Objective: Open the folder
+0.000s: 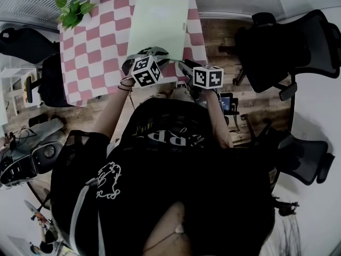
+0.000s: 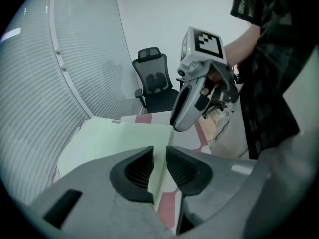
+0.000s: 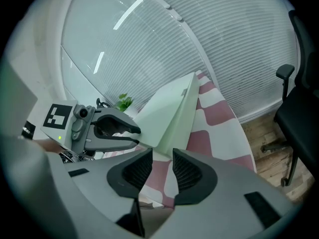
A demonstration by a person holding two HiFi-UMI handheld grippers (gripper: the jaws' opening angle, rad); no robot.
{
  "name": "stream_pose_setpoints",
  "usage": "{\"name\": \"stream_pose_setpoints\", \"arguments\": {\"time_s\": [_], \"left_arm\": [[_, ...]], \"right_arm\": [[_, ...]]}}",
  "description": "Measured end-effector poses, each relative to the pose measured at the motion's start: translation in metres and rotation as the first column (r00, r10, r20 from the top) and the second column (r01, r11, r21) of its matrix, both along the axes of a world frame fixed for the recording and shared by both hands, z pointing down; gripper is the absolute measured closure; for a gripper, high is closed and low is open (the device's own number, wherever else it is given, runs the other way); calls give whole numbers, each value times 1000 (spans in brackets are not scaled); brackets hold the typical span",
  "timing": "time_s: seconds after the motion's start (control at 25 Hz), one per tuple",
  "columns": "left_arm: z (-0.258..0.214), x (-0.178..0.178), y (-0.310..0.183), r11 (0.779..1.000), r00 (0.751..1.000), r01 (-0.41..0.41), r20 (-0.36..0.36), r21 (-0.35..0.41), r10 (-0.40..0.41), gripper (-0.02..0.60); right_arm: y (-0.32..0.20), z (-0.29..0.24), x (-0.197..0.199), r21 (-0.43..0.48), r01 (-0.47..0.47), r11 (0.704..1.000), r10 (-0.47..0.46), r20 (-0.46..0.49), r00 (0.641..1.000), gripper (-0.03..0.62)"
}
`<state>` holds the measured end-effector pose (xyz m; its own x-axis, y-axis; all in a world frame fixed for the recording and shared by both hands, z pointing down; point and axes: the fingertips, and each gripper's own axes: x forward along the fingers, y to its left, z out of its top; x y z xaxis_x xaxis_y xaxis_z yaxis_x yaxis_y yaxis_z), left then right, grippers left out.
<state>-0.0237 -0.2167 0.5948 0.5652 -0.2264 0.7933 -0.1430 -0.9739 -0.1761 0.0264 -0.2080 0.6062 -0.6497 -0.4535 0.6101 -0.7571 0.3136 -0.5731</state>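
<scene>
- Presently the folder [image 1: 159,23] lies flat on the checkered table [image 1: 90,52]. Its long axis runs away from the person, and its near short edge faces both grippers.
- The left gripper [image 1: 154,52] is the nearer to that edge. In the left gripper view its own jaws [image 2: 159,166] stand only narrowly apart, and the near edge of the folder [image 2: 119,143] runs into the gap between them.
- A sliver of cloth shows between that edge and the right-hand pad, so I judge that the pads bracket the edge but do not yet pinch it. Firm contact cannot be confirmed.
- The right gripper [image 1: 184,67] sits just beside the folder's near right corner. Its tip [image 2: 180,123] appears at that corner in the left gripper view.
- The right gripper's own jaws [image 3: 162,171] are modestly apart, with only checkered cloth between them, so it holds nothing. The folder [image 3: 167,113] lies ahead of them and slightly left.
- In my judgement the coming move depends on the left jaws taking the top cover alone at the near edge.
- Hidden or unclear:
  - In the head view, the marker cubes and gripper bodies cover the near edge.
  - No view shows which side is the spine.
  - I cannot tell whether one layer or the whole thickness lies between the left pads.
</scene>
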Motion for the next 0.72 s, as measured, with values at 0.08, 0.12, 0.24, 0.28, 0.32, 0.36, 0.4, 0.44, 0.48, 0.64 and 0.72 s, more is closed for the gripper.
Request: {"name": "stream_pose_setpoints", "arguments": {"time_s": [0.08,0.12,0.24,0.28,0.32,0.36,0.4,0.44,0.48,0.64,0.72], "left_arm": [[-7,2,-4,999,1000,21,-16,29,-20,500],[-8,3,-6,999,1000,27,-13,46,-27,501],[-7,3,-8,997,999,35,-3,71,-35,516],[-7,4,-9,996,999,42,-6,80,-42,527],[-7,4,-9,994,999,53,-11,91,-53,535],[-7,5,-10,993,998,67,-16,102,-65,543],[-8,5,-11,990,997,82,-23,111,-80,548],[-8,6,-12,988,995,100,-31,116,-97,551],[-10,6,-15,985,992,123,-44,121,-118,554],[-23,-2,-35,965,970,233,-106,120,-221,566],[-25,-3,-39,970,972,220,-110,99,-209,565]], "right_arm": [[-1,1,0,-1,7,1000,-7,-2,1000,503],[-1,3,1,-3,9,1000,-9,-8,1000,503],[-5,6,3,-15,-31,999,32,4,999,503],[-9,5,2,-22,-58,998,59,26,998,503],[-14,5,2,-32,-87,996,89,52,995,503],[-18,5,2,-46,-114,992,117,77,990,503],[-21,6,2,-62,-134,989,140,96,986,503],[-24,8,3,-78,-151,986,159,109,981,503],[-25,10,4,-96,-168,981,179,118,977,503],[-29,18,11,-170,-246,954,274,165,948,503],[-33,17,14,-180,-277,944,310,198,930,503]]}}
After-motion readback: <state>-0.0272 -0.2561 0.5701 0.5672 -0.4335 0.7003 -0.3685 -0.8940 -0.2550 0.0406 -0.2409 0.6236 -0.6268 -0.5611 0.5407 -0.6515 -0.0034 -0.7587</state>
